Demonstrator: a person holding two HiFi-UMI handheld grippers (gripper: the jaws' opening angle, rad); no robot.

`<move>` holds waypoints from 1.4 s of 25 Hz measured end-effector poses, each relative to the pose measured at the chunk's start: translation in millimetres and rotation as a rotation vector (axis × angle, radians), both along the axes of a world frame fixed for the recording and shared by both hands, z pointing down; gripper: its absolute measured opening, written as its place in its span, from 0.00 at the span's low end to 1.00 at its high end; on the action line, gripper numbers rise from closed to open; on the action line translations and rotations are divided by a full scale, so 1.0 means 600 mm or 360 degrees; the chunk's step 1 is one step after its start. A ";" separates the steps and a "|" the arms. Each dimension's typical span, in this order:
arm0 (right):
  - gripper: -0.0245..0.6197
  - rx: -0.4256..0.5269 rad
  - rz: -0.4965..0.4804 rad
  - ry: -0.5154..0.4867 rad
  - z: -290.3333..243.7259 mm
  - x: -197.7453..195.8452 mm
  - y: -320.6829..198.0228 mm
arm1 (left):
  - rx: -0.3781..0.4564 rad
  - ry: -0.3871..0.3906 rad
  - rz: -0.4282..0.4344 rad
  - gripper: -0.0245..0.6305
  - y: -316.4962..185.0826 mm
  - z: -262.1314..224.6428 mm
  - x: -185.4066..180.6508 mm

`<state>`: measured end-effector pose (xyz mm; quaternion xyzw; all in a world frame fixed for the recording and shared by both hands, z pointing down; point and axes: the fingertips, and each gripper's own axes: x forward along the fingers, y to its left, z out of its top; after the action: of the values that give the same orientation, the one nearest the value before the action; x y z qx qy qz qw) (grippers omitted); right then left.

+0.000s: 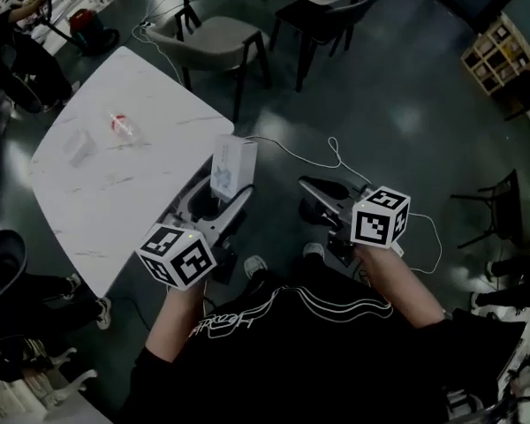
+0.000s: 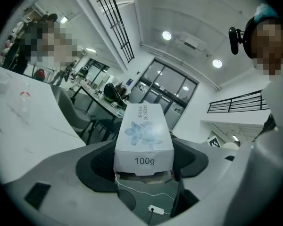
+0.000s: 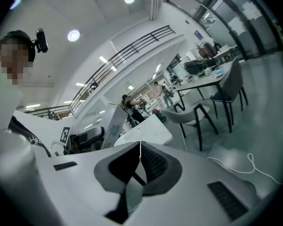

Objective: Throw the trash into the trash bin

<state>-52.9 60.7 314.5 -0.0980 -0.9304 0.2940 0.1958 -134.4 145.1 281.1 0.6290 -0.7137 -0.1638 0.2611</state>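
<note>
While no trash bin shows, the table (image 1: 97, 201) lies left of the left tool (image 1: 221, 198), whose jaws clamp the white 100g box (image 2: 144, 135) by its near end: it may tip out. Right tool (image 3: 140, 147) closed, empty; floor cable (image 1: 336, 157) ahead risks tripping.

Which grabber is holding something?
The left gripper: its jaws clamp a white box marked 100g. The right gripper has its jaws pressed together, nothing between them.

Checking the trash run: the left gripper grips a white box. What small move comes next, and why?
Probably turn to find the bin, with the left gripper clamped on the white box: the box hangs clear of the white table, and no bin clearly shows.
</note>
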 end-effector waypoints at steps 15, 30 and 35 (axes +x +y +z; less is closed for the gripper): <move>0.09 -0.0199 0.0556 0.0073 0.161 0.277 -0.327 | -0.0451 0.0093 0.0525 0.54 -0.360 0.230 0.261; 0.09 -0.0370 0.0682 0.0328 0.372 0.428 -0.457 | -0.1187 0.0099 0.0694 0.54 -0.476 0.695 0.384; 0.09 -0.0385 0.0655 0.0366 0.404 0.461 -0.468 | -0.1483 -0.0180 0.0800 0.54 -0.462 0.806 0.390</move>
<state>223.7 -220.3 557.1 0.1046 -0.8605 0.4459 0.2232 99.7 -132.0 764.9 0.6057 -0.5511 0.2725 0.5052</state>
